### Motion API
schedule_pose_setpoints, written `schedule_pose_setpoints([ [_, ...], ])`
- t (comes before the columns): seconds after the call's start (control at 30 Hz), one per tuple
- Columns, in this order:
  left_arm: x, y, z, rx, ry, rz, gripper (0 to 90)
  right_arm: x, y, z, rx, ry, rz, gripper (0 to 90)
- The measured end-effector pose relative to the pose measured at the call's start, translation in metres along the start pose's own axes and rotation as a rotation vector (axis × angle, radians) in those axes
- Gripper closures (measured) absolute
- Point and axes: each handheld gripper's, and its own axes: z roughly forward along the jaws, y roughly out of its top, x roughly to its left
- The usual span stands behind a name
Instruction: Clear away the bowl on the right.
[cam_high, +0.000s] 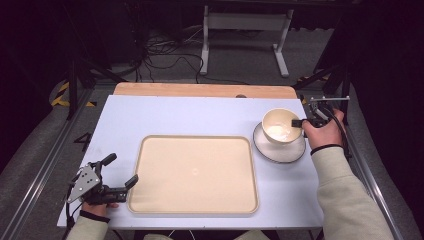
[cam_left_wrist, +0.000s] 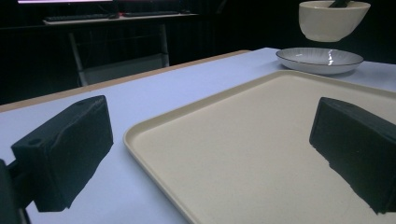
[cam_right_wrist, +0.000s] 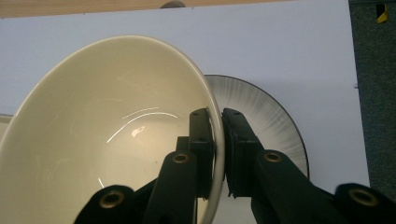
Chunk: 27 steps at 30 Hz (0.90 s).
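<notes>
While the right gripper (cam_right_wrist: 218, 154) clamps the rim of the cream ceramic bowl (cam_high: 280, 126), the bowl hangs clear above the white dark-rimmed plate (cam_high: 292, 151) at the tabletop's right. Left gripper (cam_high: 121, 171) rests beside the beige tray (cam_high: 195, 207), jaws spread, nothing between them.

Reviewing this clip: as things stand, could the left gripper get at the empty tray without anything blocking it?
Probably yes. The left gripper sits open at the tray's left edge, with bare table between. The bowl hangs above the plate in the right gripper, well off to the far side.
</notes>
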Motion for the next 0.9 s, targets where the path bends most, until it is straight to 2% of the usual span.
schedule_pose_setpoints([
  [0.13,0.000,0.000,0.000,-0.001,0.001,0.001,0.2,0.007,0.001,-0.003,0.003,0.000,-0.018,82.8],
  [0.47,0.000,0.000,0.000,-0.001,0.000,0.001,0.3,0.033,-0.001,-0.006,0.020,0.044,-0.059,82.8],
  [0.57,0.000,0.000,0.000,-0.001,0.000,0.001,0.2,0.046,-0.001,-0.007,0.027,0.064,-0.076,82.8],
  [0.77,0.000,0.000,0.000,-0.001,-0.001,0.003,0.2,0.061,-0.002,-0.008,0.047,0.097,-0.089,82.8],
  [0.9,0.000,0.000,0.000,-0.003,-0.001,0.003,0.2,0.076,-0.002,-0.008,0.053,0.119,-0.122,82.8],
])
